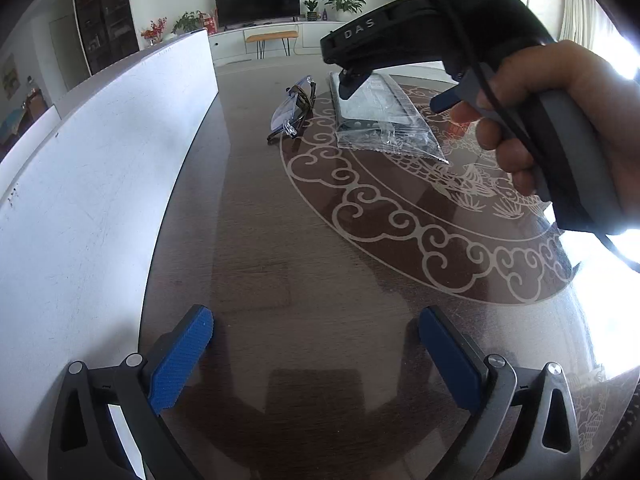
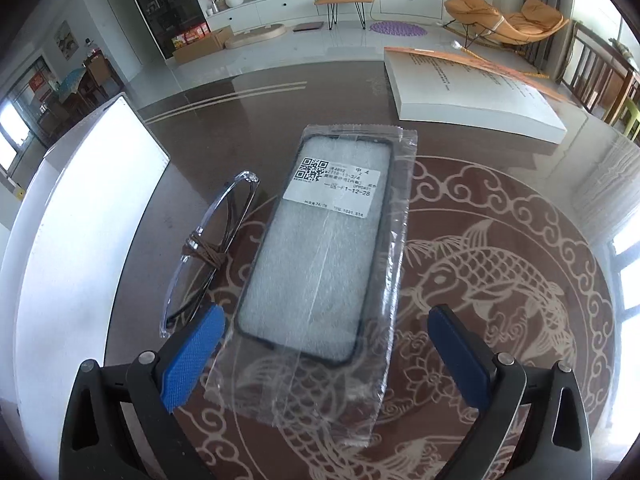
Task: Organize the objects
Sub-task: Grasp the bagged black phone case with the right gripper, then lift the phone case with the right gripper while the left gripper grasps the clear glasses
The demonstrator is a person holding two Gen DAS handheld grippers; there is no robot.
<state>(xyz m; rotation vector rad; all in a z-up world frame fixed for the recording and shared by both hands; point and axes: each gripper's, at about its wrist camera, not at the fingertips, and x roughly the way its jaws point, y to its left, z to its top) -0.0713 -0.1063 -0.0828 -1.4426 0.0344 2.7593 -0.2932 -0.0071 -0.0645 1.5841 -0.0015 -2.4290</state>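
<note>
A phone case in a clear plastic bag (image 2: 320, 256) with a white label lies flat on the dark patterned table (image 2: 500, 264). The bag (image 1: 380, 120) also shows far ahead in the left wrist view. Clear-framed glasses (image 2: 212, 248) tied with a brown cord lie just left of it, and the glasses (image 1: 294, 110) appear beside the bag in the left wrist view too. My right gripper (image 2: 326, 348) is open, its blue pads (image 2: 192, 360) straddling the bag's near end just above it. My left gripper (image 1: 316, 356) is open over bare table, nothing between its fingers.
A white box (image 1: 80, 184) stands along the table's left side; the white box (image 2: 72, 216) sits close to the glasses. A flat white box lid (image 2: 468, 96) with an orange edge lies at the far right. A hand (image 1: 560, 120) holds the right gripper's handle.
</note>
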